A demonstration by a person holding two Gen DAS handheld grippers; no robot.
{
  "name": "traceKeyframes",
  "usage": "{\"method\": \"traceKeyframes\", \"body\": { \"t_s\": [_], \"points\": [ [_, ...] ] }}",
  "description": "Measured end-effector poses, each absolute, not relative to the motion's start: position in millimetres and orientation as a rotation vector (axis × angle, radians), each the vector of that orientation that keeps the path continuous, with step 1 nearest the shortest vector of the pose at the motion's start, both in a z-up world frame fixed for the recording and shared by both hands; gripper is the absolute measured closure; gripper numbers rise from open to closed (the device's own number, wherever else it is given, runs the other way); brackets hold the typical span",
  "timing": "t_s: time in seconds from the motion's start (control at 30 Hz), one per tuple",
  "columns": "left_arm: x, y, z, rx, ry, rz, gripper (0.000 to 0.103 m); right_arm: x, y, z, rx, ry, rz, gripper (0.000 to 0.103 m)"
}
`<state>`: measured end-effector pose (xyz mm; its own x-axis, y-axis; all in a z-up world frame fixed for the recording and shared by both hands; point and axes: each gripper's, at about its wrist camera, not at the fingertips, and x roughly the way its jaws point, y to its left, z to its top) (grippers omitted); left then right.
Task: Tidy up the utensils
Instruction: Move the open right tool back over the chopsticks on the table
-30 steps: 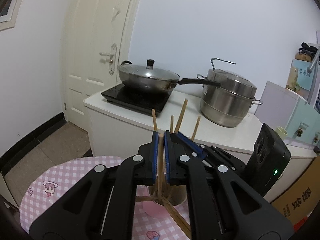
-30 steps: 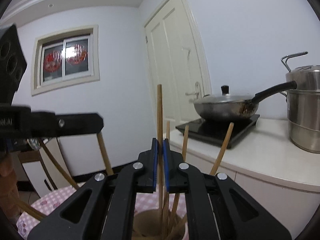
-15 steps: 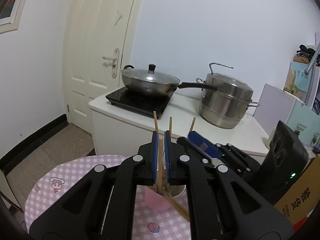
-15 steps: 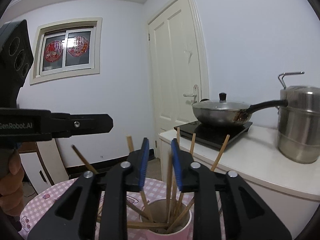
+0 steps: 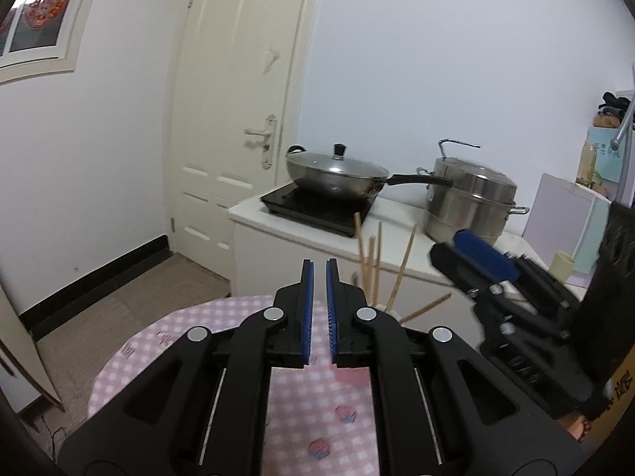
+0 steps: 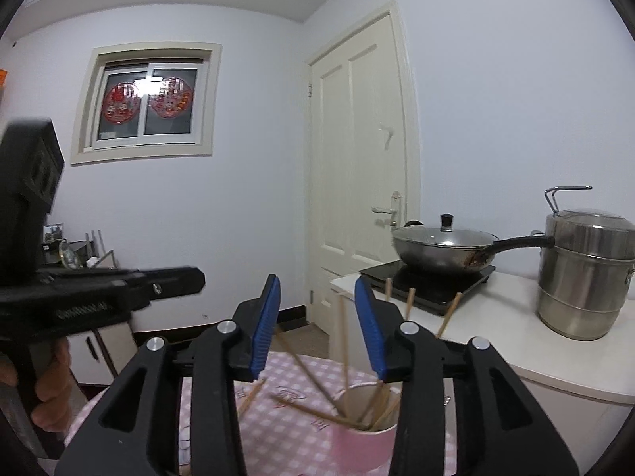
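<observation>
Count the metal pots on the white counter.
2: a lidded wok on the black cooktop, a stacked steamer pot to its right; nothing appears hidden.

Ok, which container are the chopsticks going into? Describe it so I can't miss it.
Find the round table with the pink checked cloth, in front of the white counter. The pink cup stands on it, wooden chopsticks fanning out of its mouth; the other vessels are steel and on the counter.

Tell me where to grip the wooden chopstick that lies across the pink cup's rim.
Grip the wooden chopstick on its bare shaft left of the pink cup, coming from above with the open right gripper. It lies nearly flat, that end overhanging the checkered tablecloth, clear of the upright sticks.
</observation>
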<state>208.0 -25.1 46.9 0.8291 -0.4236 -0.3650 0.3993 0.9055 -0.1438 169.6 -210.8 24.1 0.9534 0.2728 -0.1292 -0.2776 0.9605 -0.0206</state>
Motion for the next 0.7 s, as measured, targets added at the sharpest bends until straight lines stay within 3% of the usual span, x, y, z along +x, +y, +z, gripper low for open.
{"method": "traceKeyframes", "body": {
  "t_s": [0.43,0.7],
  "points": [
    [164.0,50.6,5.9,-0.071,0.451,-0.3,0.096,135.2,-141.5,3.1,-0.111,0.206,0.412,0.059],
    [178.1,85.2,-45.1,-0.11,0.58,-0.223,0.096,144.6,-121.1,-30.5,-0.147,0.319,0.425,0.058]
  ]
}}
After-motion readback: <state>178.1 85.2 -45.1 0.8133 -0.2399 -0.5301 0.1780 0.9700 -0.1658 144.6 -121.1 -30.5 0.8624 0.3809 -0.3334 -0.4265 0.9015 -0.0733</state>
